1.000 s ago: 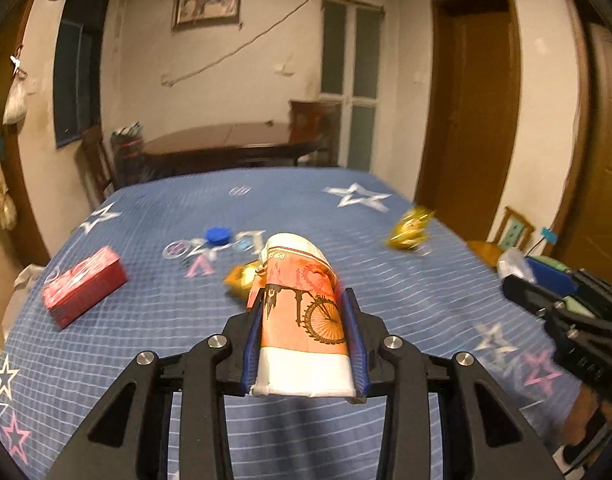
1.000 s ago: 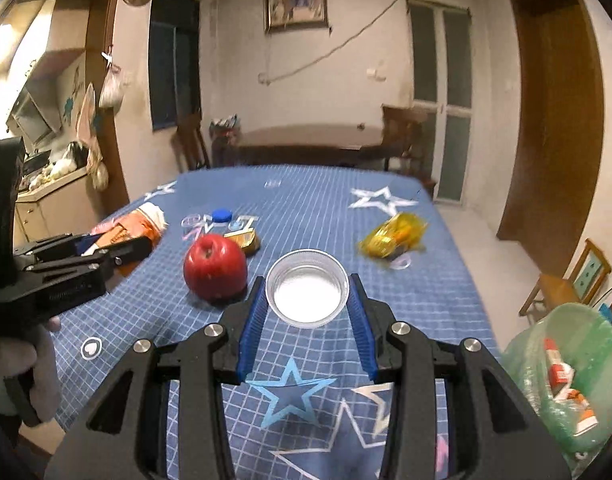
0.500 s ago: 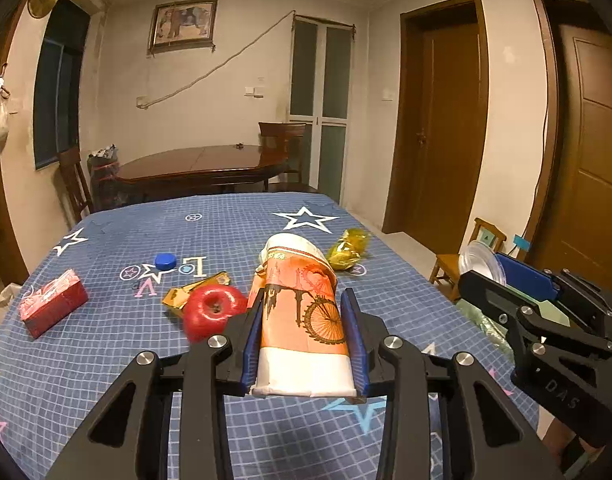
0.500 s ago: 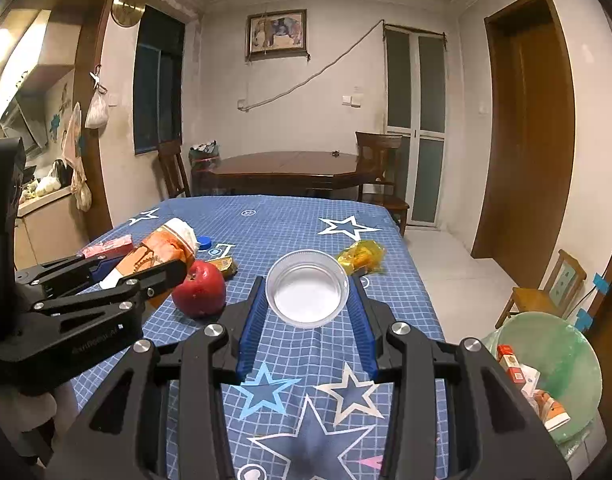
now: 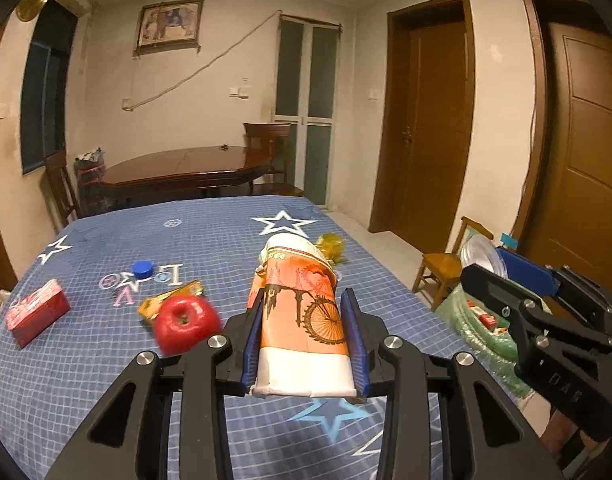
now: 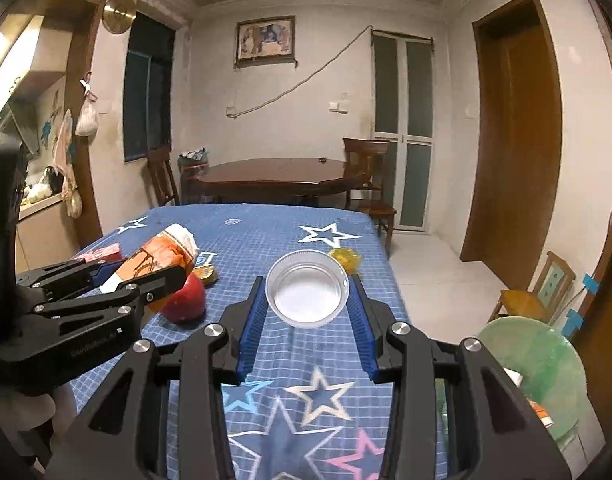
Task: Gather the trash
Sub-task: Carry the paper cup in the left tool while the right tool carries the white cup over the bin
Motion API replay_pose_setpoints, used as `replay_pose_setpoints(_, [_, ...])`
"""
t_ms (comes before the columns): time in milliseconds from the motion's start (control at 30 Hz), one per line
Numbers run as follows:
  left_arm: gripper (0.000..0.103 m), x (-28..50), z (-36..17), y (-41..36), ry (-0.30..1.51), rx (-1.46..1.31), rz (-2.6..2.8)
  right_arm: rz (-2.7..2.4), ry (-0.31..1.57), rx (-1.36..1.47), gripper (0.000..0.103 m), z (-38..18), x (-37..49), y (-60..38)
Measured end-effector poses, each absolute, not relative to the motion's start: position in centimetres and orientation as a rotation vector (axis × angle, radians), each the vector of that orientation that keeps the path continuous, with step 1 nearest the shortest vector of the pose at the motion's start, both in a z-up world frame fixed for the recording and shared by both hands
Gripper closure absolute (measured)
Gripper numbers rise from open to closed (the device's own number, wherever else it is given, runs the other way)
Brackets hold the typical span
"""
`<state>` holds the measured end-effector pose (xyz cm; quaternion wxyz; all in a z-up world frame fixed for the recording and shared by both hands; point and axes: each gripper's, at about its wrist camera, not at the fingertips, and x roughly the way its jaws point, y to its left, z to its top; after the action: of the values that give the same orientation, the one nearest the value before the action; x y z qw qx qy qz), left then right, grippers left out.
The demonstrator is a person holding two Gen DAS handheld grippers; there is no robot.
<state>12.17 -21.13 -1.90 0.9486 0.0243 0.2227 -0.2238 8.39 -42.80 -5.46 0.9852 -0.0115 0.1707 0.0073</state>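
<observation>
My left gripper is shut on an orange and white paper cup printed with a bicycle, held above the blue star tablecloth. My right gripper is shut on a clear plastic cup, also above the table. The green trash bag with trash inside sits on the floor off the table's right edge; it also shows in the left wrist view. The left gripper with the paper cup shows at the left of the right wrist view.
On the table lie a red apple, a gold wrapper, a blue bottle cap, a red box and a yellow wrapper. A small wooden chair stands beside the bag. A dark dining table stands behind.
Both grippers have pulled back toward the table's near right side with their cups still held. The trash bag has come further into both views.
</observation>
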Motion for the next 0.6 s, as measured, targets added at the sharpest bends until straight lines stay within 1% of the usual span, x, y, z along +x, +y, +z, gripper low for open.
replay_pose_setpoints(600, [0.065,13.7,-1.3,-35.0,0.502,0.129,-0.644,-0.167,0.456,0.012,0.065,-3.7,7.4,-54.4])
